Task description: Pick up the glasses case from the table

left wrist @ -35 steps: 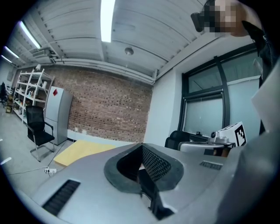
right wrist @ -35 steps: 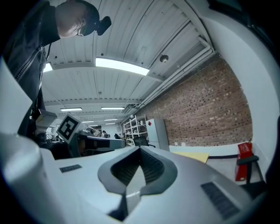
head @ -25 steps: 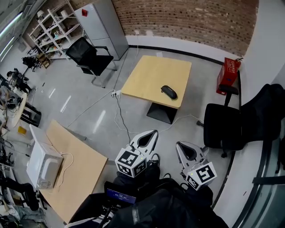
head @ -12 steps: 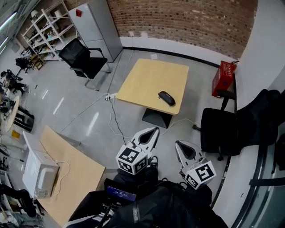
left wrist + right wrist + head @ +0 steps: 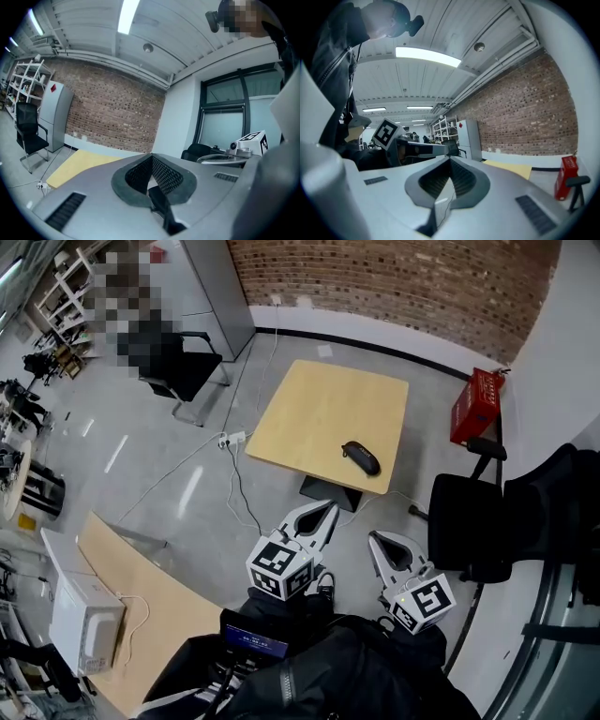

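One glasses case [image 5: 361, 457] on one table [image 5: 309, 409], well ahead of the fingertips. Left gripper [image 5: 328, 508], right gripper [image 5: 374, 540]: jaws together, empty. Only head view shows the case.

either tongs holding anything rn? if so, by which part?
Nothing is held. The left tongs and right tongs are both shut with nothing between them. The glasses case lies on the table, ahead of both.

Lab/workshop rm: brick wall [image 5: 403, 287] running across top; gear shelving [image 5: 70, 296] standing upper left; office chair [image 5: 469, 521] sitting at right; cables [image 5: 234, 493] trailing over floor at ctr; microwave [image 5: 84, 620] sitting lower left.
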